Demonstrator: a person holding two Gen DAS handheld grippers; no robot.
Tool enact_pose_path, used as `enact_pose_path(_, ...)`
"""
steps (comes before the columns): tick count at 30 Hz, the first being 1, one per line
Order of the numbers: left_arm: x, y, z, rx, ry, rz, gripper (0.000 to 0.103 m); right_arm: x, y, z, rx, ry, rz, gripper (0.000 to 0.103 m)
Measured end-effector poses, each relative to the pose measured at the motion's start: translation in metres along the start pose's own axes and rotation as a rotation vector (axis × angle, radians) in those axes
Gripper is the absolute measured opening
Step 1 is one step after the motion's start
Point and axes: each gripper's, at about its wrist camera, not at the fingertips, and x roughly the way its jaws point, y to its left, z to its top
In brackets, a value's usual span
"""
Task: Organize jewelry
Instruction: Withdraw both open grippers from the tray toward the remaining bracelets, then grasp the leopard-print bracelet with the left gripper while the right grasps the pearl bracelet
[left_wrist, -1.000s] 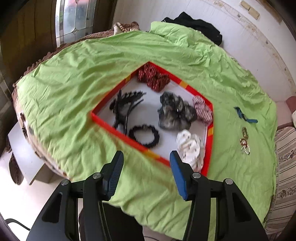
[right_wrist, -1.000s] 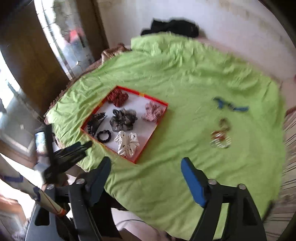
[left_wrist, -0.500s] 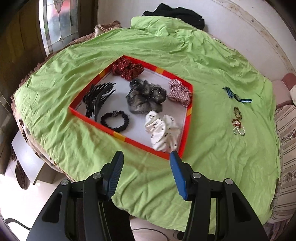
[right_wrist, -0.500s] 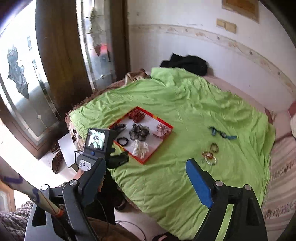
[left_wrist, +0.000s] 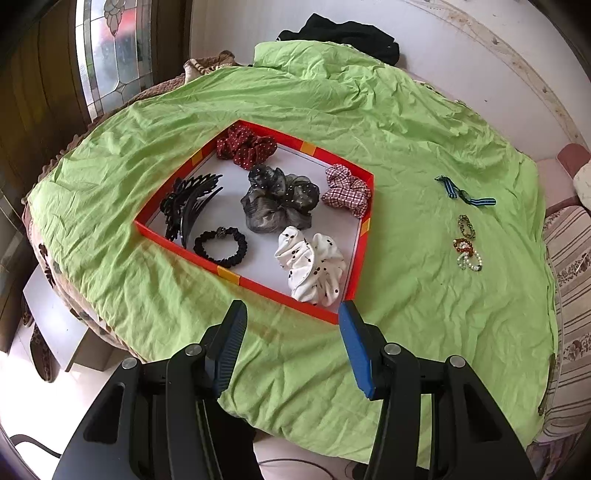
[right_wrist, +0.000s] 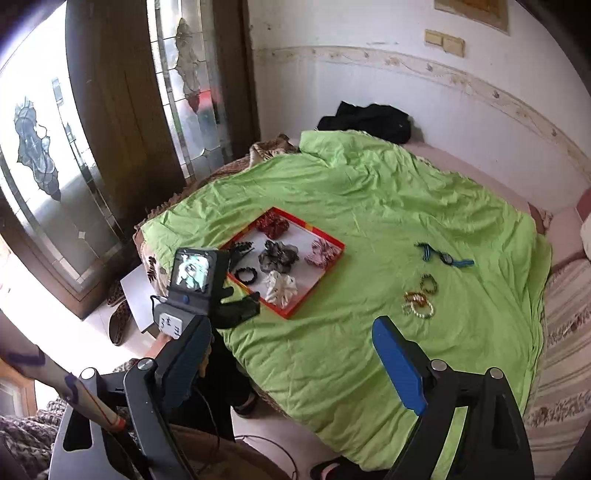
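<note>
Bracelets (right_wrist: 419, 302) | loose on the green sheet (right_wrist: 369, 206), well right of the red tray (right_wrist: 317, 286), striped band (right_wrist: 443, 256) beyond them | right gripper (right_wrist: 291, 363) nearer, jaws wide, just opened further, empty | left gripper (left_wrist: 291, 347) half-open, empty, facing tray | no legible writing

A tray (left_wrist: 364, 236) lay on the bed (left_wrist: 406, 147), holding scrunchies (left_wrist: 280, 199), a clip (left_wrist: 188, 203) and a hair tie (left_wrist: 221, 246). To its right, well apart, lay a ribbon (left_wrist: 465, 192), with bracelets (left_wrist: 467, 245) just before it.
</note>
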Motion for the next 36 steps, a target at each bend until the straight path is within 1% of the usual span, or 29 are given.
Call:
enact_pose_path(3,0.002,-0.004,-0.002,0.010,0.008,-0.011,0.051,0.000,0.005,0.001,-0.012,-0.006,-0.005,0.092)
enact_pose_path(5,0.003,-0.006,-0.002,0.011,0.012,-0.012,0.051,0.003,0.004,-0.003,-0.025,0.014,0.008,0.092)
enact_pose_path(7,0.003,-0.007,-0.002,0.008,0.008,-0.024,0.051,0.009,-0.004,-0.008,0.023,0.033,0.006,0.092)
enact_pose_path(9,0.002,-0.010,-0.003,0.012,0.001,-0.029,0.051,0.015,-0.009,-0.019,0.047,0.017,0.010,0.095)
enact_pose_path(10,0.001,-0.012,-0.003,0.013,-0.002,-0.033,0.051,0.025,-0.010,-0.026,0.027,0.027,-0.006,0.095)
enact_pose_path(11,0.000,-0.013,-0.003,0.013,-0.004,-0.039,0.051,0.039,-0.013,-0.033,0.012,0.056,-0.022,0.095)
enact_pose_path(12,-0.002,-0.015,-0.003,0.013,-0.010,-0.051,0.051,0.052,-0.019,-0.037,0.014,0.085,-0.016,0.095)
enact_pose_path(13,-0.004,-0.017,-0.003,0.014,-0.018,-0.063,0.051,0.069,-0.030,-0.043,0.034,0.122,-0.004,0.095)
enact_pose_path(15,-0.008,-0.020,-0.003,0.023,-0.032,-0.079,0.051,0.104,-0.068,-0.055,0.103,0.188,-0.043,0.095)
enact_pose_path(17,-0.011,-0.023,-0.005,0.042,-0.046,-0.087,0.051,0.123,-0.108,-0.063,0.164,0.199,-0.091,0.095)
enact_pose_path(18,-0.012,-0.024,-0.005,0.048,-0.048,-0.088,0.051,0.133,-0.139,-0.070,0.211,0.194,-0.135,0.094)
enact_pose_path(20,-0.014,-0.025,-0.007,0.063,-0.049,-0.099,0.051,0.141,-0.185,-0.084,0.295,0.170,-0.209,0.094)
enact_pose_path(22,-0.011,-0.028,-0.007,0.080,-0.041,-0.096,0.051,0.147,-0.231,-0.107,0.393,0.127,-0.266,0.091)
enact_pose_path(24,-0.008,-0.030,-0.006,0.089,-0.032,-0.098,0.051,0.152,-0.265,-0.130,0.492,0.101,-0.284,0.087)
enact_pose_path(25,-0.006,-0.032,-0.006,0.094,-0.025,-0.104,0.051,0.156,-0.282,-0.144,0.557,0.092,-0.271,0.083)
enact_pose_path(26,-0.004,-0.035,-0.005,0.100,-0.018,-0.111,0.051,0.159,-0.292,-0.154,0.604,0.085,-0.256,0.080)
enact_pose_path(27,-0.003,-0.039,-0.005,0.107,-0.013,-0.119,0.051,0.163,-0.303,-0.165,0.656,0.082,-0.244,0.079)
enact_pose_path(29,-0.001,-0.052,-0.003,0.140,-0.010,-0.130,0.051,0.171,-0.316,-0.175,0.705,0.077,-0.231,0.074)
enact_pose_path(32,0.003,-0.077,0.000,0.194,-0.009,-0.140,0.051,0.183,-0.321,-0.181,0.721,0.063,-0.213,0.074)
enact_pose_path(36,0.018,-0.115,0.006,0.249,0.009,-0.191,0.051,0.205,-0.319,-0.184,0.726,0.057,-0.172,0.073)
